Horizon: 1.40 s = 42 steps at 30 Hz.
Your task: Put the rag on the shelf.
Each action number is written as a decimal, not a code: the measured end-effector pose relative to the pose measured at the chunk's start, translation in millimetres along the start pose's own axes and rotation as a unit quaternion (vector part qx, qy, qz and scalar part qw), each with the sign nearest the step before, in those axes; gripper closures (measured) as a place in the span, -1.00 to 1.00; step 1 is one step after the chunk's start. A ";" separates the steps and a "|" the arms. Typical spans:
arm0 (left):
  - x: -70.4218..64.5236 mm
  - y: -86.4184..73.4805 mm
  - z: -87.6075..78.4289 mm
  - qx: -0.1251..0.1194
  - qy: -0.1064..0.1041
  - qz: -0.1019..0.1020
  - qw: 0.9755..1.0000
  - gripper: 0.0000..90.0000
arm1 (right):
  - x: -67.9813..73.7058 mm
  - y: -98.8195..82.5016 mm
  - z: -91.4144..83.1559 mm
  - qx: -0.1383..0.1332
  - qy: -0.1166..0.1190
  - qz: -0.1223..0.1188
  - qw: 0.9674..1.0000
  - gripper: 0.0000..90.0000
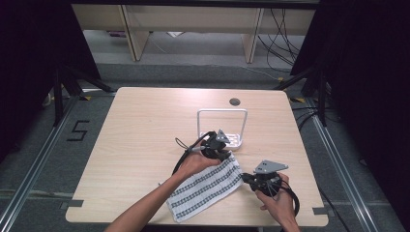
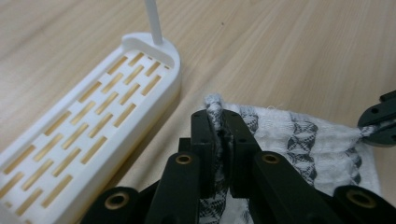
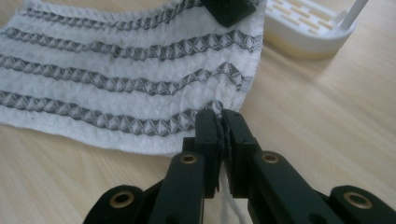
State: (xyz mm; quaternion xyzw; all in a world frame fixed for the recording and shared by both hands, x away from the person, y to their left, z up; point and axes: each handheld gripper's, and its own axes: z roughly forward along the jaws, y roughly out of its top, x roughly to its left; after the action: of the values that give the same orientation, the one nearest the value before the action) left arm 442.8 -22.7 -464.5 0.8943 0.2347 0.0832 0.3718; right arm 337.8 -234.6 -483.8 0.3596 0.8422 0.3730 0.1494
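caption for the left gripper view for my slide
Left gripper shut on a corner of the striped towel, beside the white slotted rack.

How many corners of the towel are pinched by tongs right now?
2. The left tongs pinch the towel corner nearest the white rack; the right tongs pinch the adjacent corner on the same end.

"5" marking (image 1: 78, 130) on floor

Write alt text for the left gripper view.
The left gripper's two black jaws are shut on a corner of a white cloth with grey patterned stripes lying on a light wooden table. A white slotted plastic rack base sits just left, and the right gripper pinches the cloth's far corner.
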 end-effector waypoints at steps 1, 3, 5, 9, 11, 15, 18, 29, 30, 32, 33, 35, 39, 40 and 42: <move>0.0 0.7 -4.7 -0.005 -0.002 0.000 1.000 0.86 | 0.5 1.8 -1.5 -0.006 -0.001 -0.004 1.000 0.92; -2.1 2.0 -12.7 -0.020 0.004 -0.005 1.000 0.86 | 4.5 5.4 -5.6 -0.009 0.001 0.009 1.000 0.92; -3.1 2.8 -20.6 -0.022 0.005 -0.003 1.000 0.86 | 5.2 8.8 -6.9 -0.019 -0.001 -0.004 1.000 0.92; -3.8 3.4 -36.4 -0.032 0.008 0.001 0.999 0.86 | 11.4 16.8 -9.6 -0.029 0.003 -0.019 0.999 0.92; -4.2 3.9 -45.3 -0.038 0.008 0.000 0.999 0.86 | 16.1 22.4 -12.5 -0.033 0.004 -0.026 0.999 0.92; -5.1 6.7 -63.5 -0.055 0.010 0.001 0.998 0.86 | 20.3 36.0 -20.4 -0.054 0.009 -0.044 0.998 0.92; -6.2 11.1 -79.8 -0.075 0.010 0.002 0.997 0.86 | 22.1 47.2 -29.0 -0.066 0.008 -0.046 0.997 0.92; -6.1 34.7 -140.0 -0.141 0.025 -0.008 0.990 0.85 | 19.7 98.9 -70.7 -0.103 -0.020 -0.088 0.991 0.93; -5.2 37.1 -144.1 -0.145 0.028 -0.011 0.989 0.85 | 17.8 103.8 -74.2 -0.110 -0.027 -0.087 0.990 0.93; -3.6 41.9 -150.9 -0.155 0.030 -0.017 0.987 0.85 | 12.2 114.6 -80.4 -0.120 -0.034 -0.089 0.988 0.93; -3.3 44.4 -153.7 -0.159 0.031 -0.019 0.987 0.85 | 10.2 119.8 -83.5 -0.120 -0.033 -0.079 0.989 0.93; -2.8 49.8 -159.5 -0.165 0.037 -0.019 0.985 0.85 | 4.7 130.6 -89.2 -0.127 -0.043 -0.083 0.988 0.93; -0.7 57.6 -165.2 -0.173 0.044 -0.024 0.984 0.85 | -3.8 148.4 -95.3 -0.131 -0.056 -0.084 0.986 0.93; 0.2 59.5 -165.6 -0.179 0.046 -0.026 0.982 0.85 | -6.2 152.1 -96.2 -0.133 -0.060 -0.091 0.985 0.93; 2.3 63.5 -167.5 -0.179 0.048 -0.027 0.982 0.85 | -9.0 158.0 -97.5 -0.132 -0.062 -0.092 0.985 0.93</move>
State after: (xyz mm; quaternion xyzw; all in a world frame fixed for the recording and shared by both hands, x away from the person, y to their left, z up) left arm 413.4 44.3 -300.9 0.8017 0.2577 0.1565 0.5161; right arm 371.5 -218.6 -301.7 0.2798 0.8044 0.4422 0.2812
